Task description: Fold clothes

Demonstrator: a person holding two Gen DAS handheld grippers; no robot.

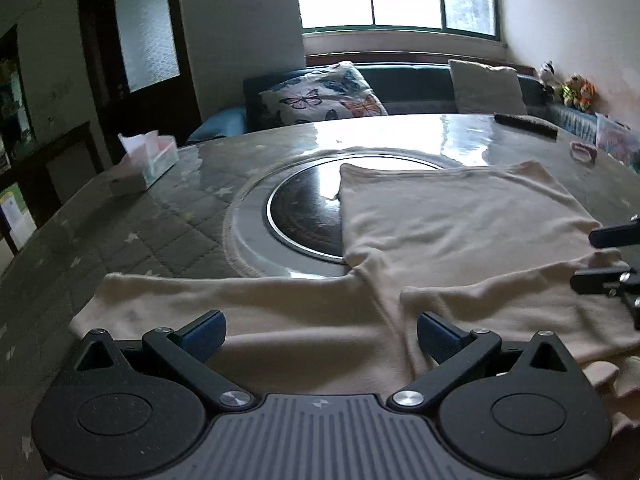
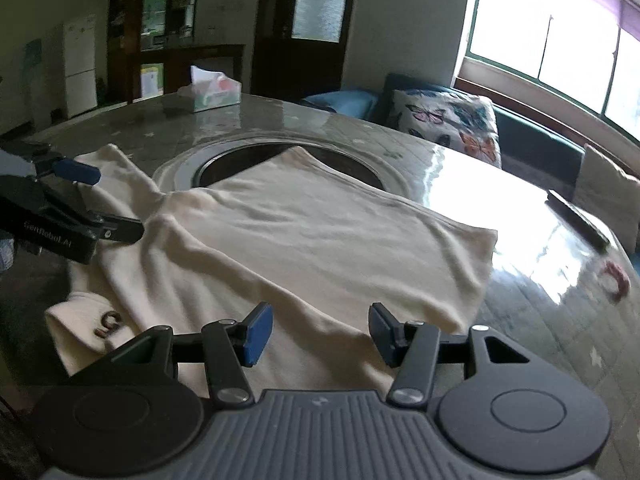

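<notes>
A cream long-sleeved garment (image 1: 452, 216) lies flat on the round table, its body partly over the dark round centre plate (image 1: 308, 208). One sleeve (image 1: 224, 300) stretches left along the near edge. My left gripper (image 1: 320, 334) is open and empty just above that sleeve. In the right wrist view the garment (image 2: 320, 232) spreads ahead, with a folded cuff and small logo (image 2: 108, 324) at the near left. My right gripper (image 2: 320, 332) is open and empty over the garment's near edge. The left gripper (image 2: 104, 204) shows open at the left, over the sleeve.
A tissue box (image 1: 148, 160) stands at the table's far left. A dark remote (image 1: 524, 122) and a pink hair tie (image 1: 582, 152) lie at the far right. The quilted table cover (image 1: 160, 224) surrounds the centre plate. A sofa with a butterfly cushion (image 1: 324, 94) is behind the table.
</notes>
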